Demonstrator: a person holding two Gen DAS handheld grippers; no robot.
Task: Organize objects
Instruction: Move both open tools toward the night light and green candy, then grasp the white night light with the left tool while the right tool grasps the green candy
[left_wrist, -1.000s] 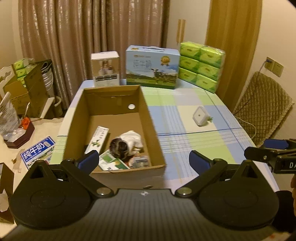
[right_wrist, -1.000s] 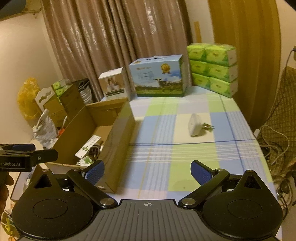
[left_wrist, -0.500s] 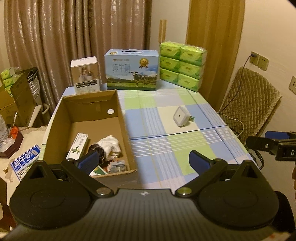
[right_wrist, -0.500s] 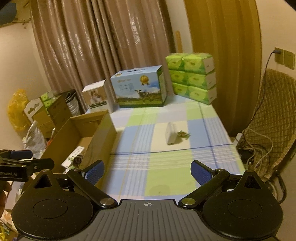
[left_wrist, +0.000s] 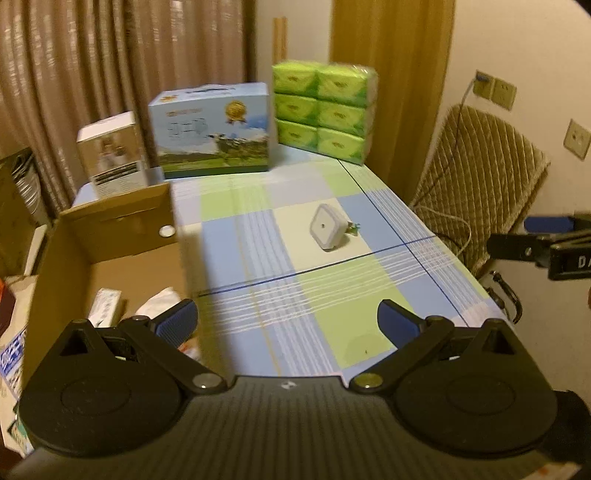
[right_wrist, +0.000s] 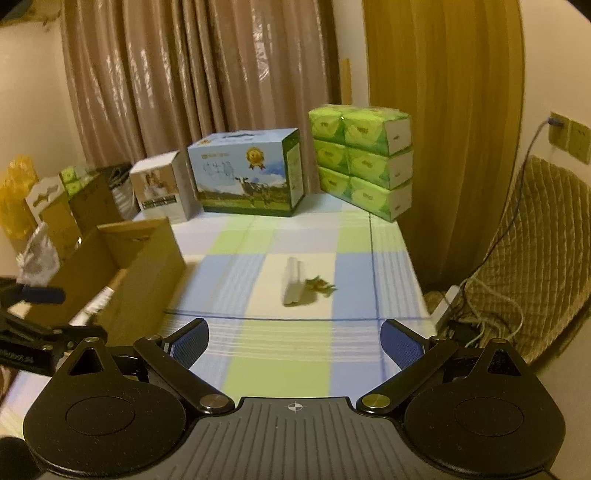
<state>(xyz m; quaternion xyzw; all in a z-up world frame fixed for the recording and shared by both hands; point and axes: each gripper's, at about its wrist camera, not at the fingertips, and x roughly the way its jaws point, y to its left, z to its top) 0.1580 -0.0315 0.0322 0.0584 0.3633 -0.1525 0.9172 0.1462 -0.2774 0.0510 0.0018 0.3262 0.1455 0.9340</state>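
Two tongs, both spread wide, nothing pinched: left tongs (left_wrist: 287, 325), right tongs (right_wrist: 295, 338). Cardboard box (left_wrist: 110, 236) open at surface's (left_wrist: 332, 295) left side; small carton (left_wrist: 107, 312) and crumpled white item (left_wrist: 159, 301) inside. White square plug adapter (left_wrist: 327, 230) alone mid-surface, well apart from box. Milk carton case (right_wrist: 245, 173), green tissue packs (right_wrist: 364, 162) line far edge.

The open box (left_wrist: 110, 236) at the left is plain matt brown cardboard, and the table (right_wrist: 280, 343) wears a smooth checked cloth. At the far edge, the milk carton (right_wrist: 245, 173) is glossy printed card and the green tissue packs (right_wrist: 360, 158) are wrapped in shiny plastic film. The small white square device (left_wrist: 327, 227) looks like smooth plastic, and the chair (left_wrist: 476, 177) at the right has a quilted fabric cover.
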